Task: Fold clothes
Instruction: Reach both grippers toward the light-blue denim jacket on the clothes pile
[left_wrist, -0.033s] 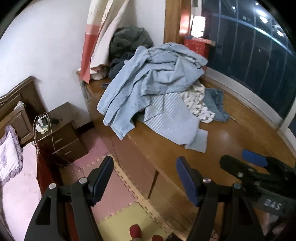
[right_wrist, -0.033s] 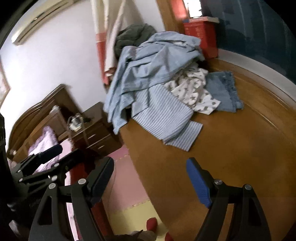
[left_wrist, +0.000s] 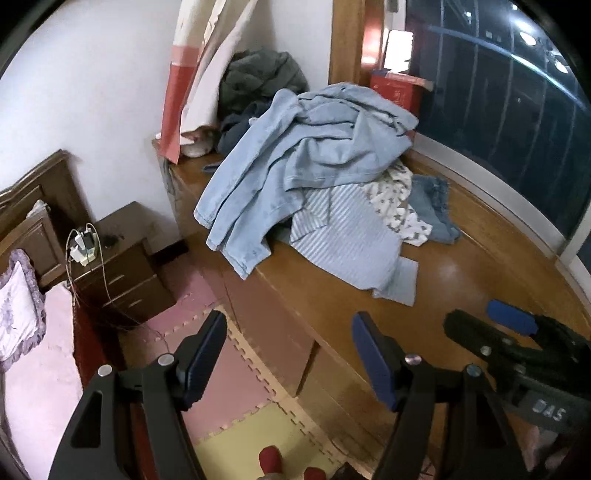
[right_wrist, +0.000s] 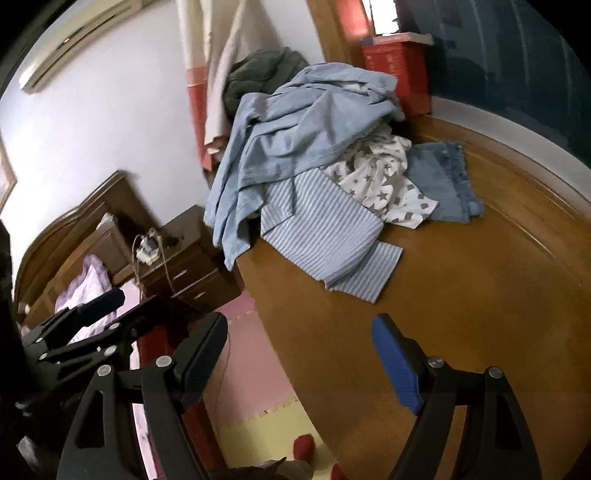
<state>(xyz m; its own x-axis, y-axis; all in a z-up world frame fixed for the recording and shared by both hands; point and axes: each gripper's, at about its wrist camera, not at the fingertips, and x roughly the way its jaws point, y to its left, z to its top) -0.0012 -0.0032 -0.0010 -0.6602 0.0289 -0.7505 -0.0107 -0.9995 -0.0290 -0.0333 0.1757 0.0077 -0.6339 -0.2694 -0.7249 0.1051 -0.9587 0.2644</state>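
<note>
A heap of clothes lies on the wooden platform (left_wrist: 461, 280) under the window. A light blue denim garment (left_wrist: 303, 155) (right_wrist: 295, 136) is on top, with one part hanging over the platform's edge. Beneath it lie a blue-striped shirt (left_wrist: 347, 236) (right_wrist: 325, 229), a white star-print piece (left_wrist: 395, 199) (right_wrist: 380, 177) and a frayed denim piece (left_wrist: 432, 206) (right_wrist: 439, 181). My left gripper (left_wrist: 287, 328) is open and empty, short of the heap, over the platform's edge. My right gripper (right_wrist: 299, 328) is open too, empty, above bare wood. Each shows in the other's view: right gripper (left_wrist: 484, 325), left gripper (right_wrist: 129, 306).
A dark green garment (left_wrist: 258, 74), a red-and-white bag (left_wrist: 184, 81) and a red box (left_wrist: 397, 92) stand behind the heap. A nightstand (left_wrist: 118, 258) with chargers and a bed (left_wrist: 37, 350) are to the left. Foam mats (left_wrist: 229, 369) cover the floor, and red slippers (left_wrist: 269, 458) show below.
</note>
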